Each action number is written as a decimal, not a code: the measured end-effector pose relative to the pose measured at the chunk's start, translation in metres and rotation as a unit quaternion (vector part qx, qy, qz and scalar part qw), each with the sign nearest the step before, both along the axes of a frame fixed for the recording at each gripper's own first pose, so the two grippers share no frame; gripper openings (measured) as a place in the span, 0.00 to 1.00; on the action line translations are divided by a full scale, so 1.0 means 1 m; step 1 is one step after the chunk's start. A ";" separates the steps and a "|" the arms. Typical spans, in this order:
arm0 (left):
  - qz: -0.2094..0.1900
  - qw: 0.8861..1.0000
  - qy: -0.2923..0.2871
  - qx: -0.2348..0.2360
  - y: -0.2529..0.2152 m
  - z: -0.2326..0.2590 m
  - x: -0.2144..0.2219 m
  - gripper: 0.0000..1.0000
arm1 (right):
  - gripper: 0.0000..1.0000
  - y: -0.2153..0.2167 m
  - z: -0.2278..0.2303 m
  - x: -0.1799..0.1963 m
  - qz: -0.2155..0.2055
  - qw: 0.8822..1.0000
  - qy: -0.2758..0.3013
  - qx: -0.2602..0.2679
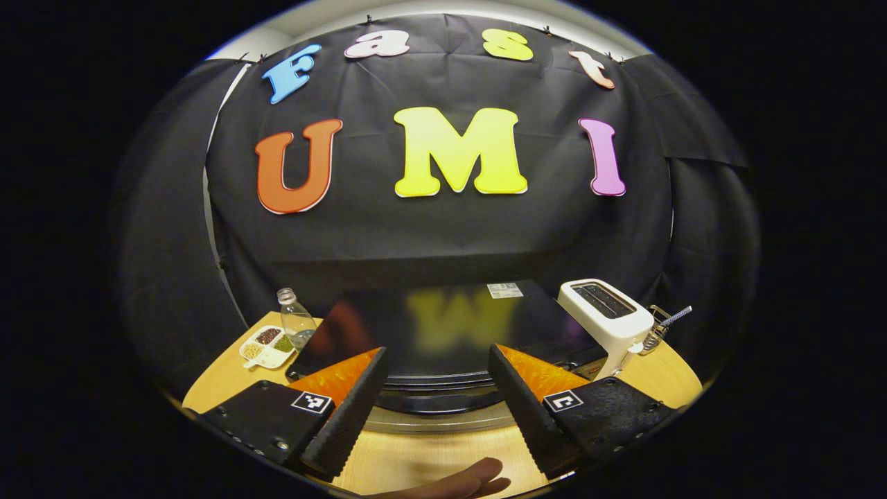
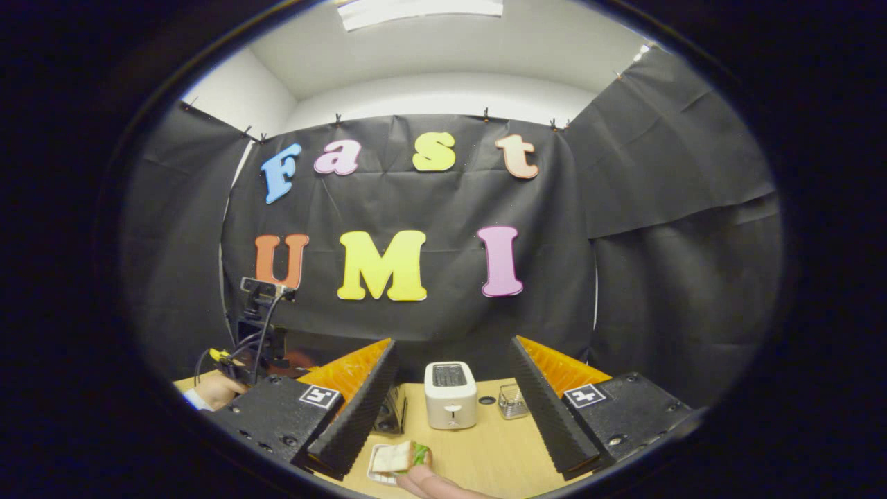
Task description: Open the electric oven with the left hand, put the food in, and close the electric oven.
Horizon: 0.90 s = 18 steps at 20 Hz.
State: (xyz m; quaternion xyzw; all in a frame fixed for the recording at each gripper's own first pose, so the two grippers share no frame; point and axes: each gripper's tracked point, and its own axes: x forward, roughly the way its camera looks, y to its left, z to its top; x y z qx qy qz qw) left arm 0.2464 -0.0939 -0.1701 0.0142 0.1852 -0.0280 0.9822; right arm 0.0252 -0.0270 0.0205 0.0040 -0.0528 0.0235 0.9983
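**Both tools poised before the closed oven**

Directly ahead of the left tool (image 1: pixel 435 409), the electric oven (image 1: pixel 443 333) sits on the wooden worktop (image 1: pixel 429 461), its dark glossy top facing the camera; its door appears shut, so the opening step is judged not yet begun. Fingers of the left tool stand apart, holding nothing. A white toaster (image 1: pixel 608 313) stands to the oven's right; a bottle (image 1: pixel 295 319) and a divided dish (image 1: pixel 267 346) lie to its left. In the right gripper view, the right tool (image 2: pixel 450 409) is likewise spread and empty. Food, a sandwich (image 2: pixel 402 457) on a small plate (image 2: pixel 378 473), rests on the near worktop, beside a hand (image 2: pixel 433 484). Opening, loading and closing all remain.
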 end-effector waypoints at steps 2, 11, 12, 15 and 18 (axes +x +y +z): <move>0.006 1.000 0.024 -0.002 0.000 -0.013 0.004 0.95 | 1.00 -0.002 0.004 -0.004 0.001 1.000 -0.009 -0.002; 0.015 0.997 0.081 -0.004 0.003 -0.035 -0.013 0.99 | 1.00 -0.006 0.008 -0.022 0.000 1.000 -0.025 -0.003; 0.013 0.997 0.075 -0.002 0.003 -0.033 -0.015 1.00 | 1.00 -0.007 0.008 -0.024 -0.002 1.000 -0.024 -0.003; 0.013 0.996 0.086 -0.006 0.004 -0.036 -0.030 1.00 | 0.94 -0.008 0.009 -0.032 -0.006 1.000 -0.024 -0.007; 0.009 0.996 0.089 -0.004 0.003 -0.039 -0.054 1.00 | 1.00 -0.010 0.010 -0.042 -0.013 1.000 -0.024 -0.008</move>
